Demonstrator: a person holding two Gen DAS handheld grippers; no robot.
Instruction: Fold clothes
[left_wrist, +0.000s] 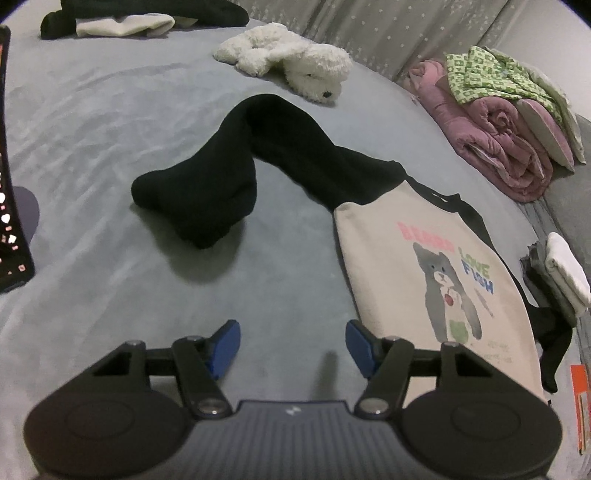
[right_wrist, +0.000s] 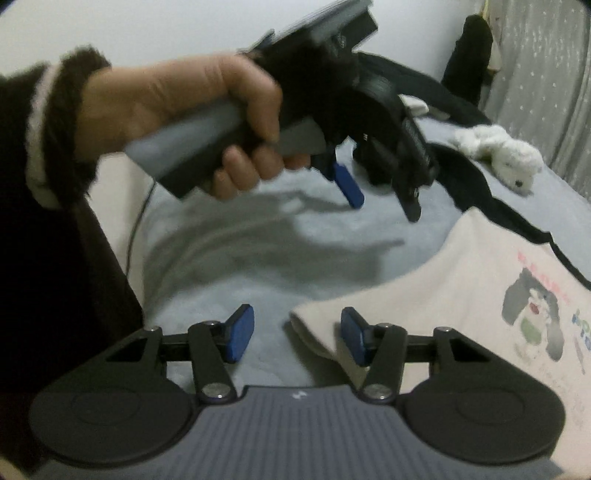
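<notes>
Left wrist: shirt (left_wrist: 424, 266) print reads "LOVE FISH"; left gripper (left_wrist: 293, 345) spread, empty.

A cream shirt (left_wrist: 424, 280) with black sleeves (left_wrist: 258, 155) bears a grey cat print on the grey bed (left_wrist: 92, 129). The plush dog (left_wrist: 295, 59) is white; pink blanket (left_wrist: 498, 147) carries green-checked cloth (left_wrist: 480, 70).
</notes>
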